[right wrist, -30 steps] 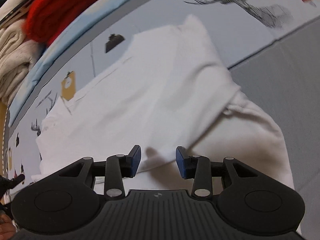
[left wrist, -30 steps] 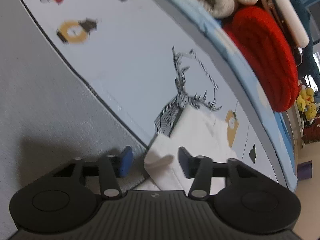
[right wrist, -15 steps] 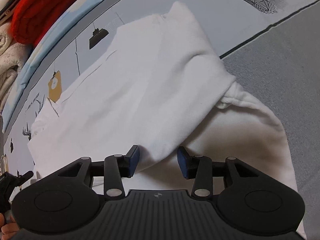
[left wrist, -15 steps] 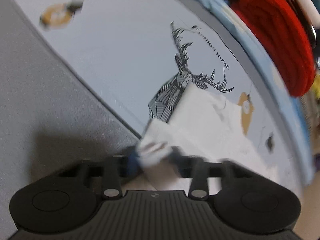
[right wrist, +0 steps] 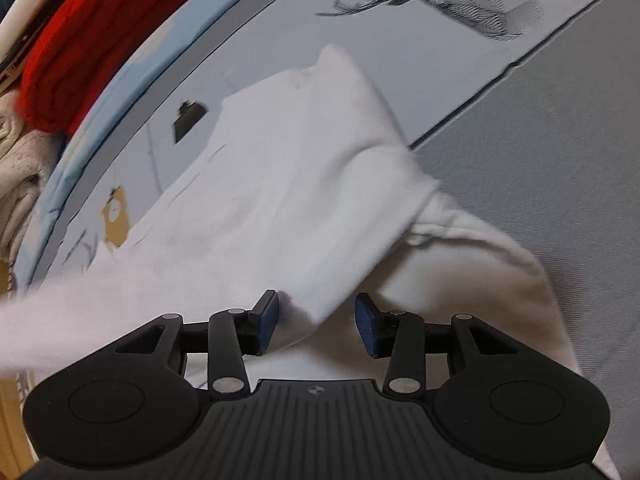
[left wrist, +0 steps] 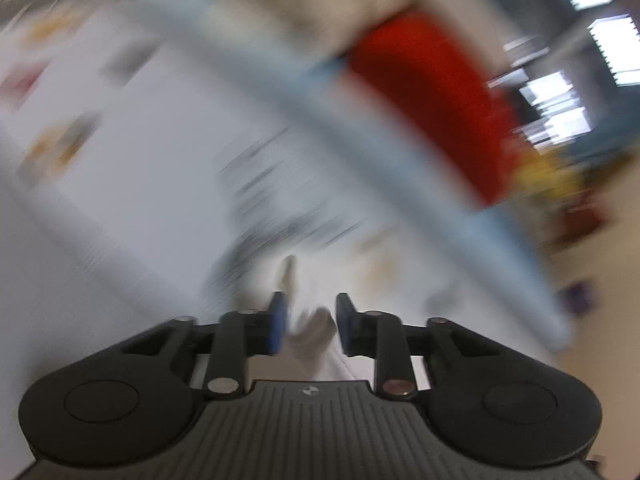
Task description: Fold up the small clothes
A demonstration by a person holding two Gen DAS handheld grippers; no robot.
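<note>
The white garment (right wrist: 304, 184) I am folding lies spread across the printed sheet (right wrist: 400, 32), its far corner pointing toward the deer print and its right part reaching over the dark seam onto the grey fabric (right wrist: 560, 140). One layer is already turned over another, leaving a thick rounded fold at the right with a small puckered edge beneath it. Through my left camera everything smears, and only a pale bunched bit (left wrist: 310, 330) shows.
</note>
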